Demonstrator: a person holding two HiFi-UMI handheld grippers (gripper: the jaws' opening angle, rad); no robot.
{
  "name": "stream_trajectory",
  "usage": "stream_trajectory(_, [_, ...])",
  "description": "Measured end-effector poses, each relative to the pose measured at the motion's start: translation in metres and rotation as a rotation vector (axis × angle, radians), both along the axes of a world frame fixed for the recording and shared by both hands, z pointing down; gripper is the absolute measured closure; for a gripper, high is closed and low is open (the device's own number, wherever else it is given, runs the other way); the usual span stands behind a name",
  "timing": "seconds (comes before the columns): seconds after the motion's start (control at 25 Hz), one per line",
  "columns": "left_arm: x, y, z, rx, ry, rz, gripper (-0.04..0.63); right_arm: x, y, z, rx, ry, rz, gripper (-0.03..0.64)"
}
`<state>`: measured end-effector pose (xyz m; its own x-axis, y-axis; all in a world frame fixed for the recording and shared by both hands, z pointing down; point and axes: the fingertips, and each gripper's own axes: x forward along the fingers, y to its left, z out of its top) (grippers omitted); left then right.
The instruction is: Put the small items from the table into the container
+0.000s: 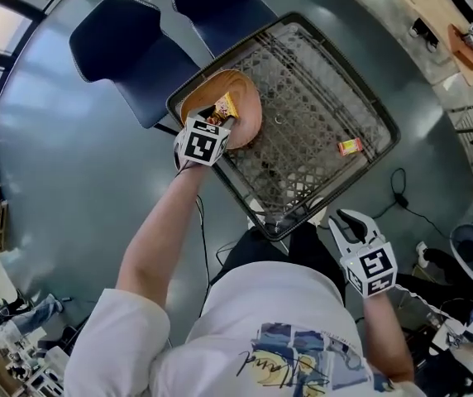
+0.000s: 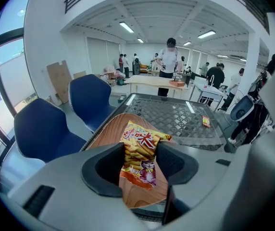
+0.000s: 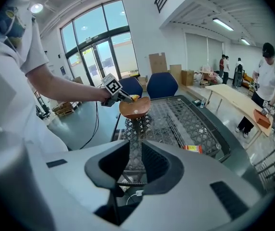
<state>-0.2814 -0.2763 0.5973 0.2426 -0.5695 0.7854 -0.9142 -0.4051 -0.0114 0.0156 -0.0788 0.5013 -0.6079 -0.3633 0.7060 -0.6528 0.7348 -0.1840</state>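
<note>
left gripper [image 2: 138, 163]: jaws clamped on snack packet [image 2: 141, 146], above wooden bowl [image 1: 249, 114] at mesh table's [image 1: 319, 81] 9 o'clock edge | right gripper [image 3: 135, 163]: jaws narrowly apart, nothing between, off table at 5 o'clock | small red packet [image 1: 350, 145]: on table, 4 o'clock of bowl
</note>
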Motion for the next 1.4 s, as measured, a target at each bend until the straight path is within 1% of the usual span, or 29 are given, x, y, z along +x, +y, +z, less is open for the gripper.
stream_trajectory(0.28, [-0.009,-0.015,0.025,-0.043,0.005,-0.015,0.377,0.003,0.009,0.002,-0.002,0.014,0.061,0.535])
stream_trajectory(0.4, [-0.012,-0.017,0.032,-0.061,0.009,-0.020,0.377,0.003,0.016,0.002,-0.001,0.017,0.090,0.535])
stream_trajectory(0.68, [-0.020,-0.026,0.037,-0.085,-0.007,-0.030,0.377,0.001,0.028,-0.006,0.000,0.029,0.136,0.535])
stream_trajectory(0.8, [-0.019,-0.029,0.047,-0.119,-0.019,-0.030,0.376,0.003,0.030,-0.008,-0.007,0.019,0.155,0.535])
stream_trajectory(0.96, [-0.017,-0.030,0.060,-0.156,-0.010,-0.063,0.376,0.010,0.033,-0.008,-0.012,0.018,0.178,0.535])
stream_trajectory(1.2, [-0.016,-0.032,0.059,-0.145,0.004,-0.076,0.376,0.011,0.035,-0.010,-0.029,-0.017,0.208,0.535])
stream_trajectory(1.4, [-0.015,-0.031,0.037,-0.084,0.016,-0.069,0.376,0.011,0.031,-0.014,-0.012,-0.019,0.201,0.535])
